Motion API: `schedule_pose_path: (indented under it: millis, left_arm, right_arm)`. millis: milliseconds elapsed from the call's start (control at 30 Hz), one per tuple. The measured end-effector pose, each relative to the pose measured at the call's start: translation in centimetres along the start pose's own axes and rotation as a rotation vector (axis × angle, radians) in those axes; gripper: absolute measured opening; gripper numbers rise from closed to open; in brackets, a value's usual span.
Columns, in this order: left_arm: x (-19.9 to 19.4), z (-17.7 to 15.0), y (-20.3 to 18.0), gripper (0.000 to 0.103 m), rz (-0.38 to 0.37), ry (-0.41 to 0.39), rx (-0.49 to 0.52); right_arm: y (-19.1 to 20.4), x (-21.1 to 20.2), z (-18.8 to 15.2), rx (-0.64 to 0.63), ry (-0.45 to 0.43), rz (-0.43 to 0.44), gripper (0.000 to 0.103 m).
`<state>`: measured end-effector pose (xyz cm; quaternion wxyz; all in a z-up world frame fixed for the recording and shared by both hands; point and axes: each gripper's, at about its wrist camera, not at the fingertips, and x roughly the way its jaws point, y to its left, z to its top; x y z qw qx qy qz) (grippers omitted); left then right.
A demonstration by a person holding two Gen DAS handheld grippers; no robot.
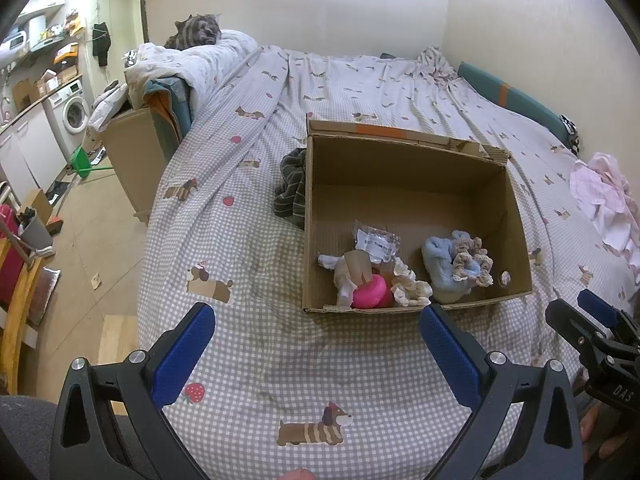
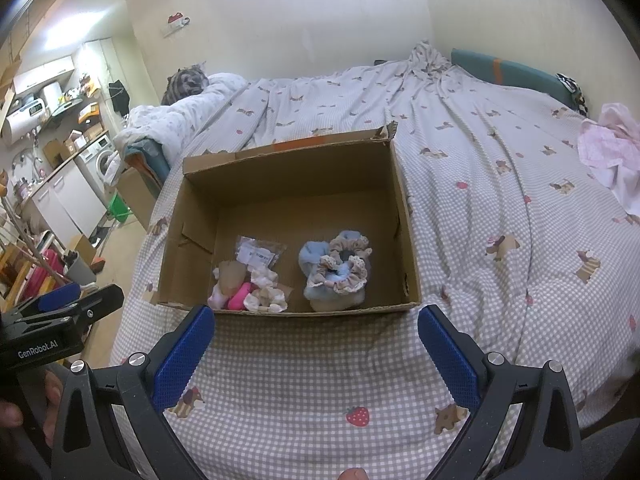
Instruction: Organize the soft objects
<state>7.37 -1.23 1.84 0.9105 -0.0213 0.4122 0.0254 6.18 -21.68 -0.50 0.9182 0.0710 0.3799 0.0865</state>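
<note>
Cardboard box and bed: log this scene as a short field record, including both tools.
surface: bed with checked dog-print cover
container: open cardboard box on the bed
box contents: blue plush item with frilly scrunchies; pink round item; clear packet; pale soft pieces
outside box: dark striped cloth against its left wall; pink garment far right
left tool: open, empty, short of the box
right tool: open, empty, short of the box
</note>
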Motion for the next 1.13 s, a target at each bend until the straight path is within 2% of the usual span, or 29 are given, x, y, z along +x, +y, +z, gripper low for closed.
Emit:
schedule_pose_path:
  millis: [900,1133]
  left_arm:
    - [0.33,-0.19,0.04,0.102,0.015,-0.002,0.006]
    - [0.13,-0.55,-0.14,0.102,-0.01,-0.011,0.007]
  right_arm:
    - [0.39,-0.54,0.26,-0.012,-0.024,-0.005,0.103]
    - [0.41,-0.71,0.27,-0.004,-0.026,-0.008,0.103]
